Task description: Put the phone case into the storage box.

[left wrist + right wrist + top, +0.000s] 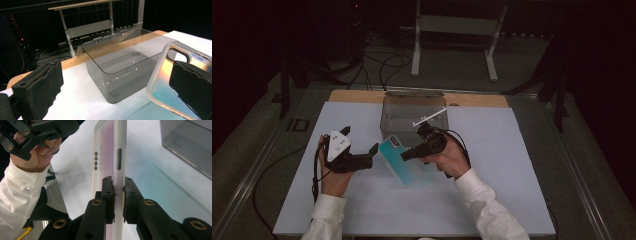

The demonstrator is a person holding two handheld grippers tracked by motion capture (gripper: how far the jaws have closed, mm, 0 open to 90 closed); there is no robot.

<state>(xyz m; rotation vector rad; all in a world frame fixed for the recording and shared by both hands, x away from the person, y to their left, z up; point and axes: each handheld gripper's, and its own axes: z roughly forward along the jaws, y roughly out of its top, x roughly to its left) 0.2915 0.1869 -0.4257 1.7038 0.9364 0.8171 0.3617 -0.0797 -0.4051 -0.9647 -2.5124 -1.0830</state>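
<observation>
white table sheet (492,165) | wood edge (472,99) | dark room, floor cables (382,65)

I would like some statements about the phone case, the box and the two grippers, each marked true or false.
1. The right gripper is shut on the phone case. True.
2. The left gripper is shut on the case. False: its fingers stand wide apart.
3. The phone case lies inside the grey transparent box. False: it is held in front of the box, outside it.
4. The box lid is open. True.
5. The box stands on a white sheet. True.
</observation>
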